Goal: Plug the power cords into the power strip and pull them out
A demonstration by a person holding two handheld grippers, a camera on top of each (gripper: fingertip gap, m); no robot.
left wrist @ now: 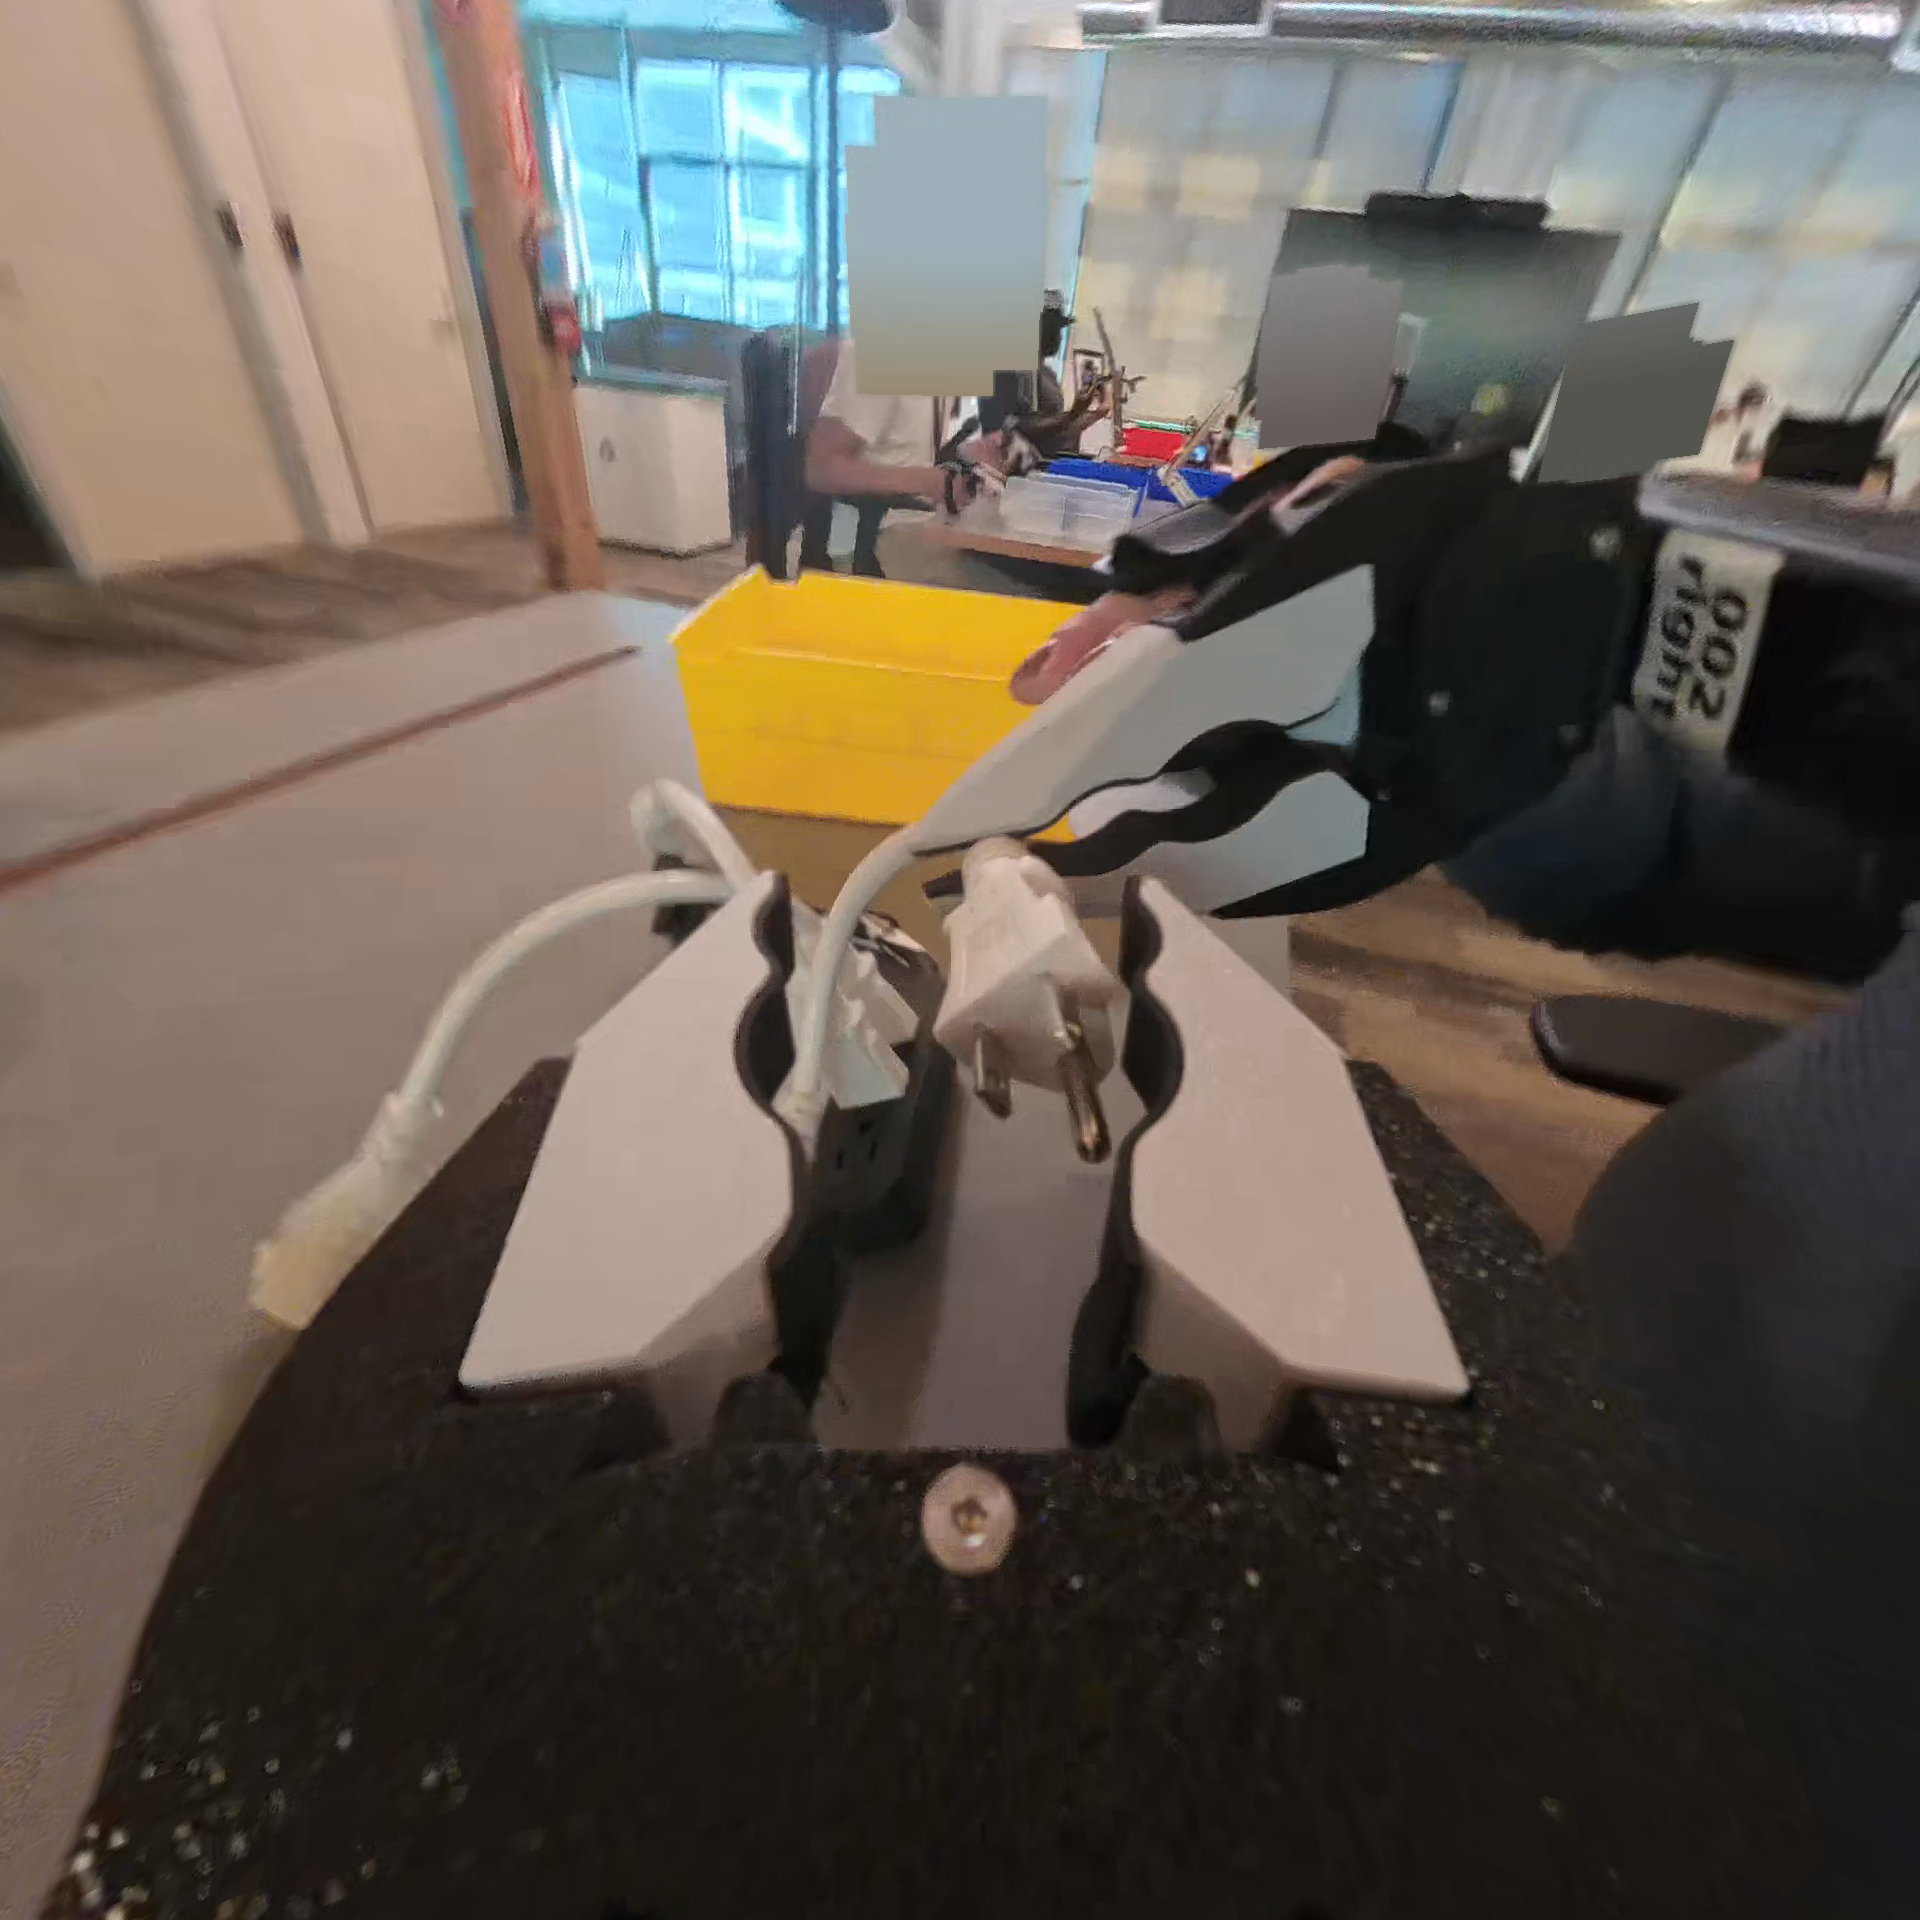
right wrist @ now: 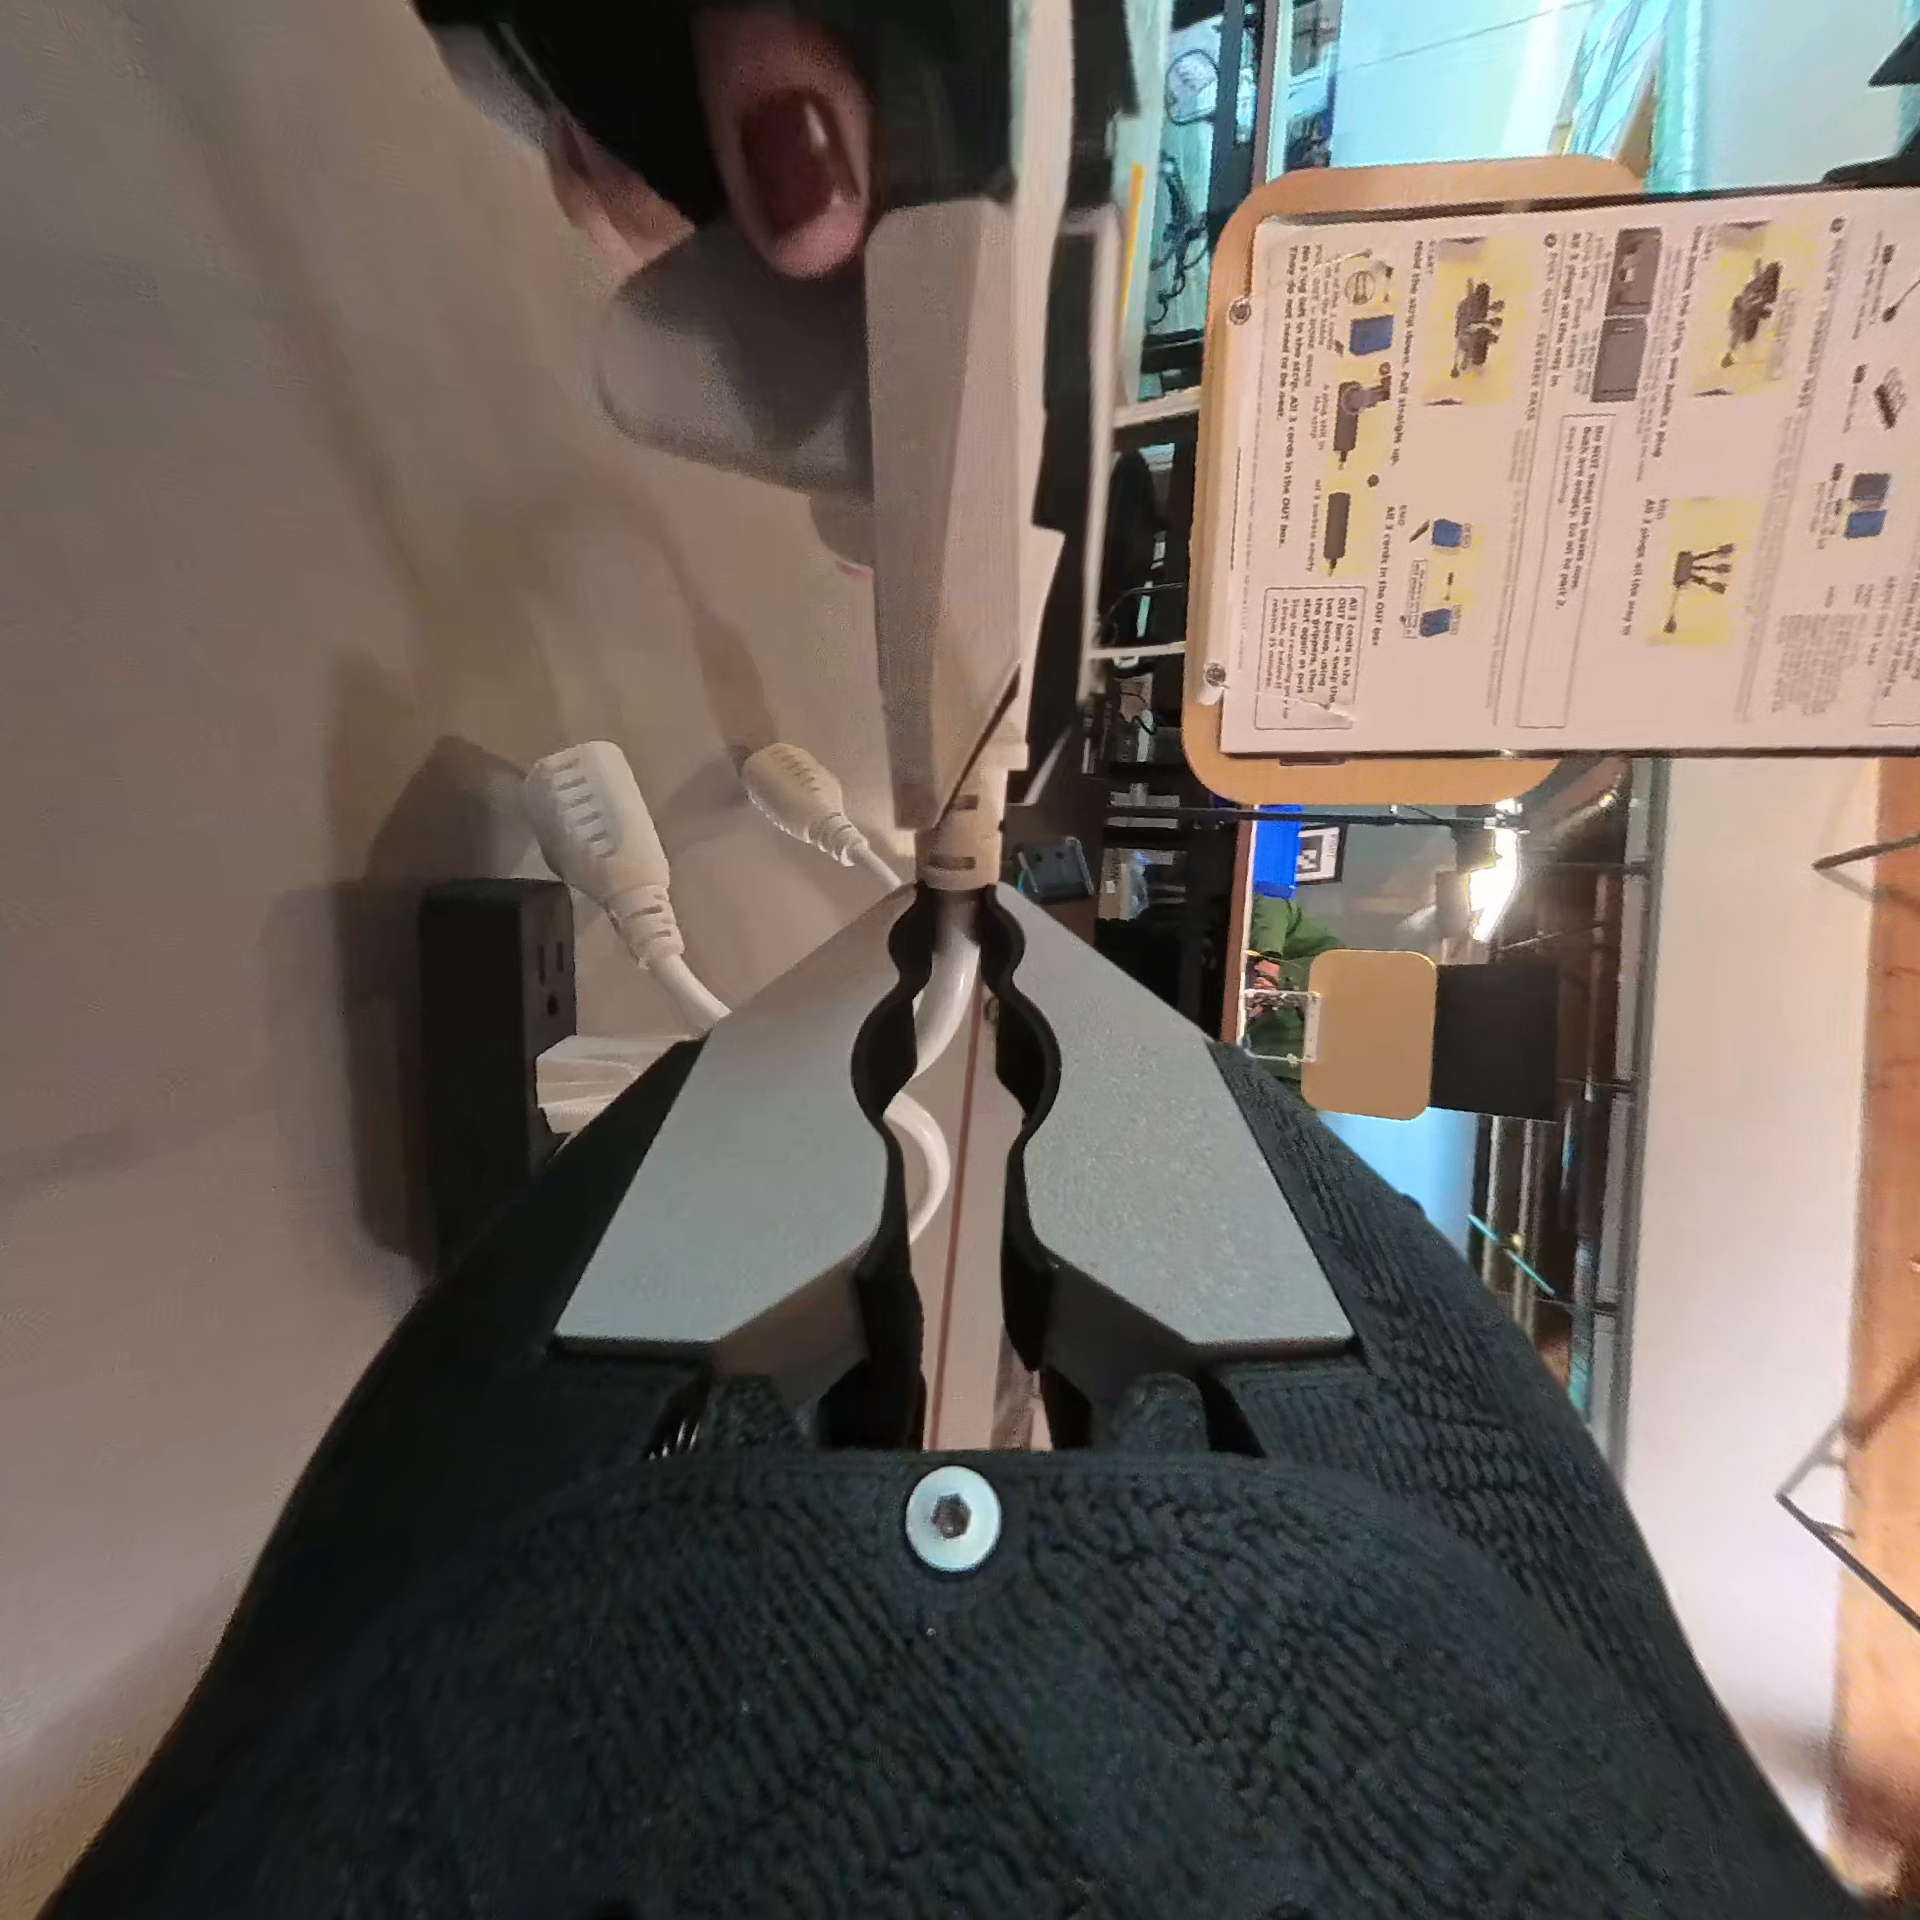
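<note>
Both tongs meet midair: right gripper (right wrist: 951,914) pinches the white cord behind its plug (left wrist: 1023,971); left gripper (left wrist: 956,1039) gapes around it. Black power strip (left wrist: 868,1153) waits below; next, regrip and align prongs.

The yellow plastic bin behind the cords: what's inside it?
Nothing can be made out. The left wrist view shows only the open yellow plastic bin's bare inner walls near the rim; its near wall hides the floor, and the right tool covers its right end.
</note>
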